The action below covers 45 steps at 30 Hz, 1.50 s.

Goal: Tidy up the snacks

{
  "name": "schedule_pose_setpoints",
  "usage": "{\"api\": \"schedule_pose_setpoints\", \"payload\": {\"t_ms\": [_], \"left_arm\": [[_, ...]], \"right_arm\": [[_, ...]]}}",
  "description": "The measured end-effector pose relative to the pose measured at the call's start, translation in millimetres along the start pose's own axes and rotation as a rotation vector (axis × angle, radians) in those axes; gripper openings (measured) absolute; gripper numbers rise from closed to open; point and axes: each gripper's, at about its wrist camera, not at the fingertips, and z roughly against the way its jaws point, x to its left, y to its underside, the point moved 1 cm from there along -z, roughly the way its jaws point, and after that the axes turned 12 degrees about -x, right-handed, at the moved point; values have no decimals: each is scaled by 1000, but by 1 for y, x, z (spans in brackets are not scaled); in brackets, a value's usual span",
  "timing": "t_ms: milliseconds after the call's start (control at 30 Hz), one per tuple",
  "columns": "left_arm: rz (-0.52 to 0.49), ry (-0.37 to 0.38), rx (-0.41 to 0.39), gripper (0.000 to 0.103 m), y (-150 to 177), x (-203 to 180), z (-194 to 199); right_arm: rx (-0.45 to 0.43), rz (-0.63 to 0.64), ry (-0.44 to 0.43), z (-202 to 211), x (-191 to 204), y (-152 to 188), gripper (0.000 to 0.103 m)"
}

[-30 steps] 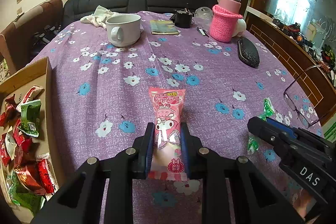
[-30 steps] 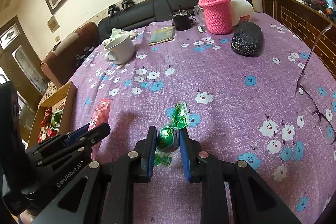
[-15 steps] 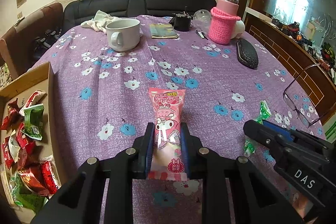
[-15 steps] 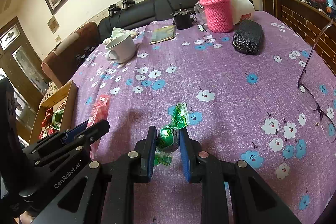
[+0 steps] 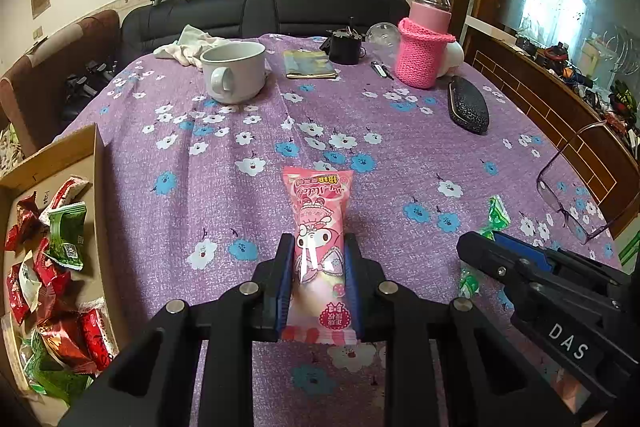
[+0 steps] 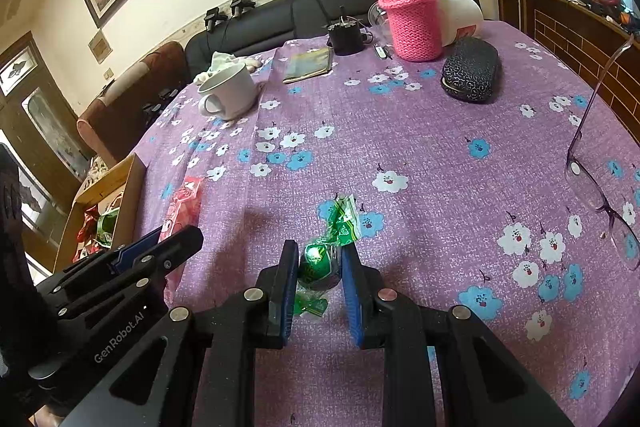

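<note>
My left gripper (image 5: 318,259) is shut on a long pink snack packet (image 5: 320,227) printed with a cartoon character, just above the purple flowered tablecloth (image 5: 400,155). My right gripper (image 6: 320,267) is shut on a green wrapped candy (image 6: 320,265), whose twisted foil end (image 6: 342,217) sticks out ahead of the fingers. In the left wrist view the right gripper (image 5: 476,247) reaches in from the right with the green candy (image 5: 496,217) in it. The right wrist view shows the left gripper (image 6: 176,239) at the left with the pink packet (image 6: 182,203). A cardboard box (image 5: 94,163) holding several red and green snack packs sits at the table's left edge.
At the back stand a white mug (image 5: 234,71), a cloth (image 5: 186,45), a small booklet (image 5: 308,69), a black object (image 5: 344,45), and a pink knit-sleeved bottle (image 5: 424,55). A dark glasses case (image 5: 468,105) and a pair of spectacles (image 5: 568,187) lie at the right. A black sofa (image 5: 260,11) runs behind.
</note>
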Motion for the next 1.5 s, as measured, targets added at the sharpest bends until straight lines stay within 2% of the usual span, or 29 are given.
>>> {"api": "schedule_pose_setpoints", "payload": {"t_ms": [1500], "left_arm": [[-11,-2,-10,22,0,-1,2]], "right_arm": [[-1,-10,5,1,-4,-2,23]]}}
